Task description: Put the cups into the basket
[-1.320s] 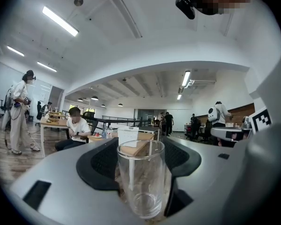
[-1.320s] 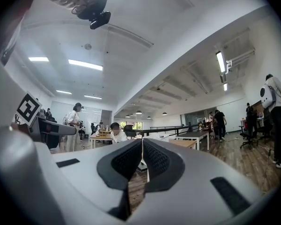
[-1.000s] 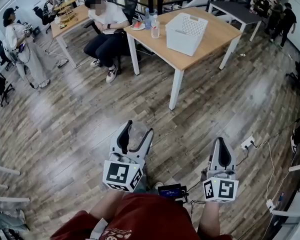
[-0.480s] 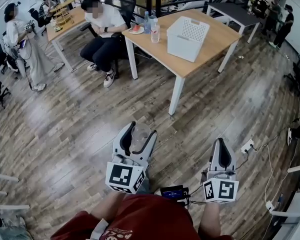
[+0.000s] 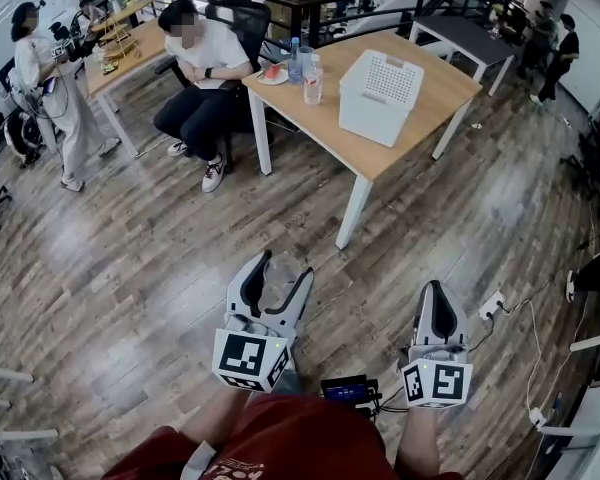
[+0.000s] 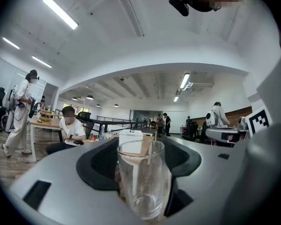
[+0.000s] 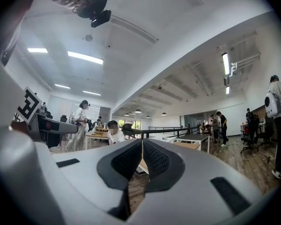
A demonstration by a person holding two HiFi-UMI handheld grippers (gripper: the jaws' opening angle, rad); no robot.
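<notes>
A clear glass cup (image 5: pixel 277 280) (image 6: pixel 142 177) stands upright between the jaws of my left gripper (image 5: pixel 273 273) (image 6: pixel 143 172), which is shut on it, low over the wooden floor in the head view. My right gripper (image 5: pixel 439 313) (image 7: pixel 141 165) is shut with nothing in it. The white perforated basket (image 5: pixel 380 91) (image 6: pixel 130 136) sits on a wooden table (image 5: pixel 420 108) far ahead. Another glass cup (image 5: pixel 312 78) stands on that table left of the basket, beside a bottle (image 5: pixel 295 61).
A seated person (image 5: pixel 202 63) is at the table's left end next to a plate (image 5: pixel 272 74). A standing person (image 5: pixel 50 88) is at far left and others at far right. A power strip and cables (image 5: pixel 495 306) lie on the floor at right.
The table with the basket has shifted slightly toward me and to the right in the head view. Both grippers keep their pose, the left still holding the glass.
</notes>
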